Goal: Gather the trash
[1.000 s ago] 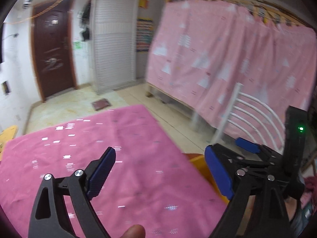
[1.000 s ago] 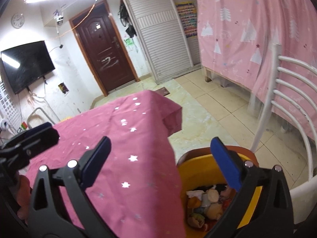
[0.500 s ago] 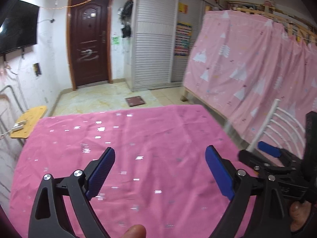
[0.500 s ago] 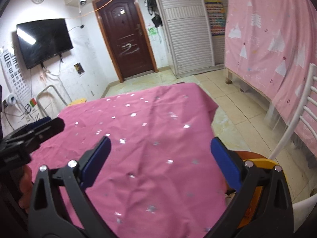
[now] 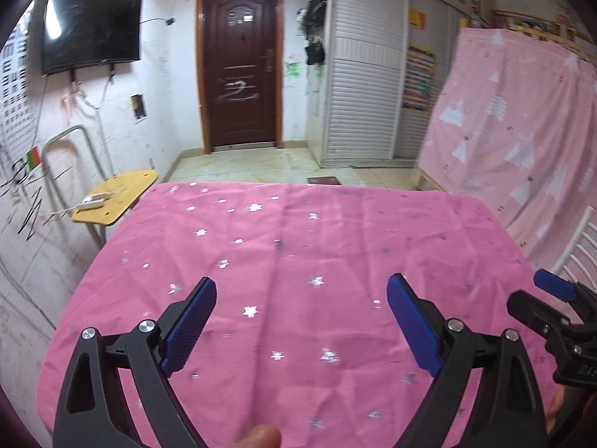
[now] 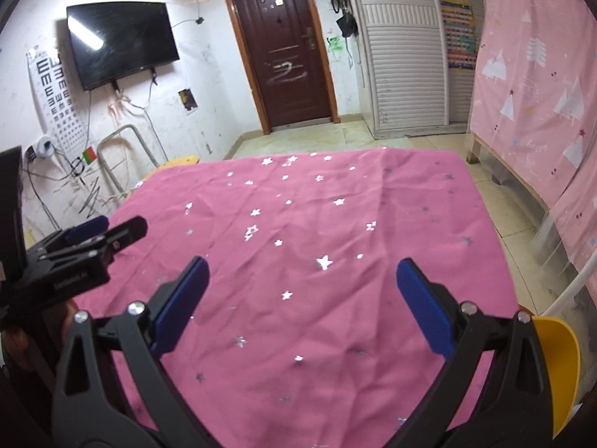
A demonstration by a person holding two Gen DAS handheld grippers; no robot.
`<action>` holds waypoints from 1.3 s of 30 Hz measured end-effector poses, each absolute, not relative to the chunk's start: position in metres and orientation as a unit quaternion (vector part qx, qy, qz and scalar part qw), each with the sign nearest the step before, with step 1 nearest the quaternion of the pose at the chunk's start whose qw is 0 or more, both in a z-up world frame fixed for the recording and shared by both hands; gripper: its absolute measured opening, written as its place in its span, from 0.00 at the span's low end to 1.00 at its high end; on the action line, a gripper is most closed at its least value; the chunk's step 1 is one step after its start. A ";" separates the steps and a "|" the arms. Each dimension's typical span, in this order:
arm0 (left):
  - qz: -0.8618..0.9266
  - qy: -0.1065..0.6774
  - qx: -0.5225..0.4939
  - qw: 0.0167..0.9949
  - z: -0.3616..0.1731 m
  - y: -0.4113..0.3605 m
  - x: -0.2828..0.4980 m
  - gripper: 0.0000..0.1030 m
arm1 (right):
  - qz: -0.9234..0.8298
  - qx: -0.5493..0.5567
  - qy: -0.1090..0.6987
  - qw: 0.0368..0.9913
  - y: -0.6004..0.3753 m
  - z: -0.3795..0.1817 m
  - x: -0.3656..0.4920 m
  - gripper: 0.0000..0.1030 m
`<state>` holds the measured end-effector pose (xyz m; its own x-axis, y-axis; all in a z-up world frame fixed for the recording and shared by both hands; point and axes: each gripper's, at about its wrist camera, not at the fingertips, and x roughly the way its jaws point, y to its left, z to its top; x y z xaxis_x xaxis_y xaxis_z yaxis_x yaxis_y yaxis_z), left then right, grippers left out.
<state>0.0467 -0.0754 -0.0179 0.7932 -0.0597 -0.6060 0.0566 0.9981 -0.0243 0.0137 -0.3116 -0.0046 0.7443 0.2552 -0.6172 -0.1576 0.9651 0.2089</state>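
Left wrist view: left tongs (image 5: 301, 323) spread wide, empty, over pink-clothed counter (image 5: 298, 246). Right tongs (image 6: 302, 304) likewise. No trash visible on cloth; handling, grip point unjudgeable. Yellow bin (image 6: 559, 366) at counter's right corner.

The yellow bin (image 6: 556, 369) is cut off at the right edge, its inside hidden

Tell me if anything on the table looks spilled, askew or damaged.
Nothing stands out. The pink cloth lies flat with only light creases, and no trash or spill shows on it. Both tongs, left and right, are open and hold nothing. The yellow bin at the table's right edge is only partly in view.
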 end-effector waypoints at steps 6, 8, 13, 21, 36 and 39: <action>-0.009 0.321 -0.013 0.947 -0.028 -0.061 0.047 0.83 | 0.115 0.068 0.347 0.928 -0.307 -0.006 0.020 0.94; -0.009 0.322 -0.018 0.947 -0.029 -0.058 0.048 0.83 | 0.115 0.068 0.347 0.928 -0.306 -0.006 0.021 0.94; -0.011 0.321 -0.016 0.947 -0.028 -0.056 0.046 0.83 | 0.116 0.071 0.349 0.927 -0.308 -0.008 0.023 0.94; -0.014 0.322 -0.015 0.947 -0.028 -0.059 0.047 0.83 | 0.117 0.071 0.353 0.926 -0.310 -0.010 0.023 0.94; -0.020 0.323 -0.013 0.946 -0.030 -0.062 0.045 0.83 | 0.116 0.072 0.353 0.925 -0.310 -0.011 0.021 0.94; -0.021 0.323 -0.014 0.946 -0.030 -0.061 0.045 0.83 | 0.116 0.071 0.354 0.925 -0.310 -0.011 0.021 0.94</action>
<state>0.0450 -0.0612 -0.0304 0.7902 -0.0482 -0.6109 0.0305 0.9988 -0.0394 0.0211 -0.3099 -0.0107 0.7227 0.2652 -0.6383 -0.1646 0.9629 0.2138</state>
